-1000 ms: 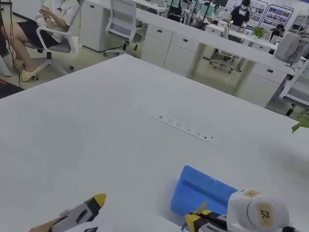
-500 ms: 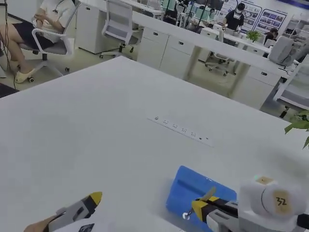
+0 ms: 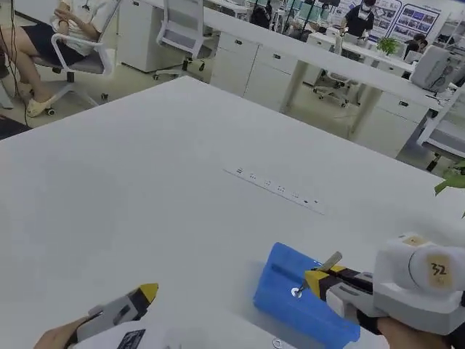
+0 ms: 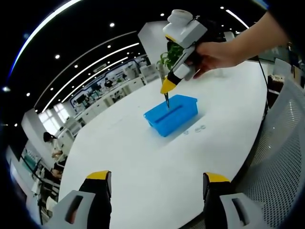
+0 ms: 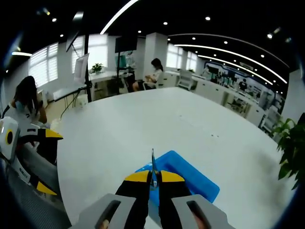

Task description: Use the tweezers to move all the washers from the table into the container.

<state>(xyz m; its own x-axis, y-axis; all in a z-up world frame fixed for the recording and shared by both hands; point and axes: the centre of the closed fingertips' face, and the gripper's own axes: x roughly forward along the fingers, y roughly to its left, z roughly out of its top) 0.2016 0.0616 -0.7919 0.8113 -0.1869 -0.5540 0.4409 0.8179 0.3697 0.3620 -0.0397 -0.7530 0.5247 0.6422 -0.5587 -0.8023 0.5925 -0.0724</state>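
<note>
- White desk [image 3: 145, 182]: a broad, mostly bare top. A strip of flush sockets [image 3: 275, 187] is set into it beyond the container, well apart from both claws.
- Surroundings: rows of white office furniture [image 3: 254, 69] behind the desk, a seated person [image 3: 73, 18] at far left, and a green leafy plant [image 5: 289, 143] at the right. From here I see nothing between my claws and the container.
- Blue rectangular plastic container [image 3: 287, 309]: sits on the desk toward the near edge. I cannot tell what lies inside it.
- Small flat metal washers [image 4: 196, 129]: three lie on the desk just beside the container's wall, seen from the left gripper view.
- Right claw [image 3: 314, 278]: pressed together on the thin metal tweezers [image 5: 153, 166], whose tips point down over the container. A small ring [image 3: 296, 292] sits at the tips and looks like a washer.
- Left claw [image 4: 157, 183]: spread, with nothing between its jaws. It is low at the near left, well apart from the container.
</note>
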